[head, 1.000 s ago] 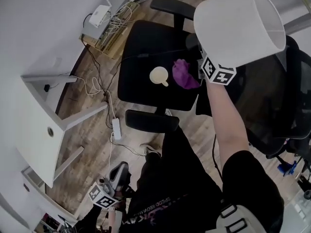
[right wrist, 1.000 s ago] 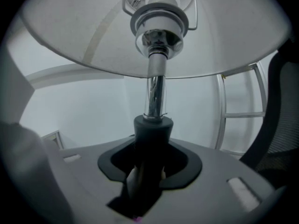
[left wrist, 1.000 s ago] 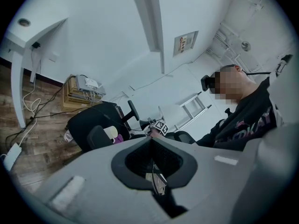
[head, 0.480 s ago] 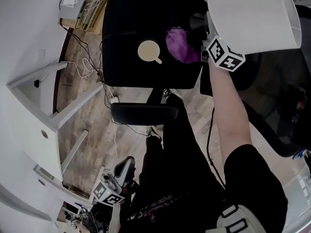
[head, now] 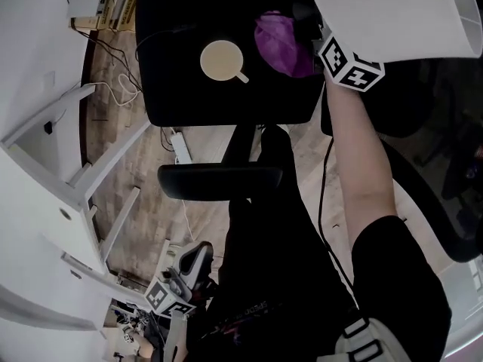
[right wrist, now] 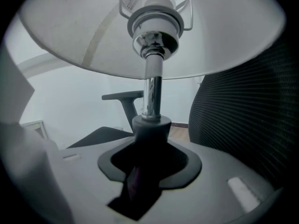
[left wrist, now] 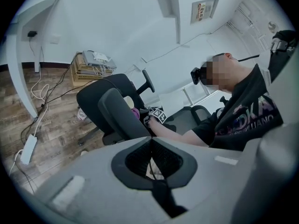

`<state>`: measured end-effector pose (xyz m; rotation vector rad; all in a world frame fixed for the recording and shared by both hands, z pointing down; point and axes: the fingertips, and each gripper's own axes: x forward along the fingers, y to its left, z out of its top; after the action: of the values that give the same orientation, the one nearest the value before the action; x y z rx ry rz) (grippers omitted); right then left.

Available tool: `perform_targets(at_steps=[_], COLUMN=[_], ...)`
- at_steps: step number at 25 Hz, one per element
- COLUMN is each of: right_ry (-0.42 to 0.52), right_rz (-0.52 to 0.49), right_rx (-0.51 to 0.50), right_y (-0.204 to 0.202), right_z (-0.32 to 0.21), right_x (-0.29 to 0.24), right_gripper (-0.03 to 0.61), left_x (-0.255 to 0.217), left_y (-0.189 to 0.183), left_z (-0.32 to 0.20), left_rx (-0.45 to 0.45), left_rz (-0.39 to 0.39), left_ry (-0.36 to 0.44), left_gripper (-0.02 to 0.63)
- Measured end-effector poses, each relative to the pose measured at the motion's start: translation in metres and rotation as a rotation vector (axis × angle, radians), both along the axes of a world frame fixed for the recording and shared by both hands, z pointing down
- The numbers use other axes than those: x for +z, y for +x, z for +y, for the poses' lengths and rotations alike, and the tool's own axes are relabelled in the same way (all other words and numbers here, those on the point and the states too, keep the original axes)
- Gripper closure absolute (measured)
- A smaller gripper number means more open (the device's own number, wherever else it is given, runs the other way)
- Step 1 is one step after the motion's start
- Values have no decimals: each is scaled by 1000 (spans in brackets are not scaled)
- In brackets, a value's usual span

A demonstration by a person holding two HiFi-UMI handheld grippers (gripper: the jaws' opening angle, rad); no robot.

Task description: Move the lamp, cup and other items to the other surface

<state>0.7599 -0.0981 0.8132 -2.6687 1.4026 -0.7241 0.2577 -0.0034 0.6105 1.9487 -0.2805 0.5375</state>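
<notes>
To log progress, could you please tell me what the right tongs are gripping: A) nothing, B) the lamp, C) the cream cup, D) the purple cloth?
B: the right tongs are closed on the dark stem of the lamp, while the cup and purple cloth lie on the chair seat.

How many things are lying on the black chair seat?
2: a cup in the middle and a purple cloth right of it. The lamp covers one corner, so more may be hidden.
</notes>
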Motion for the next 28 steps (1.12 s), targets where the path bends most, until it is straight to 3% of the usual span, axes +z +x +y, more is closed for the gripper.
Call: perform_targets(at_steps=[14, 24, 28], right_ry=[22, -48, -93], right_rz=[33, 32, 28], right_rx=[37, 26, 42], right_y=[-3, -25, -30], right_z=[2, 19, 22], right_x=[26, 40, 46], right_gripper=[440, 432, 396], left_x=[33, 25, 27], left_y=[-3, 1, -7], left_z=[-1, 0, 8], left_rx=[-30, -57, -88], left_rz=[-12, 17, 17], left_ry=[-61, -60, -70], left_gripper=[618, 618, 618])
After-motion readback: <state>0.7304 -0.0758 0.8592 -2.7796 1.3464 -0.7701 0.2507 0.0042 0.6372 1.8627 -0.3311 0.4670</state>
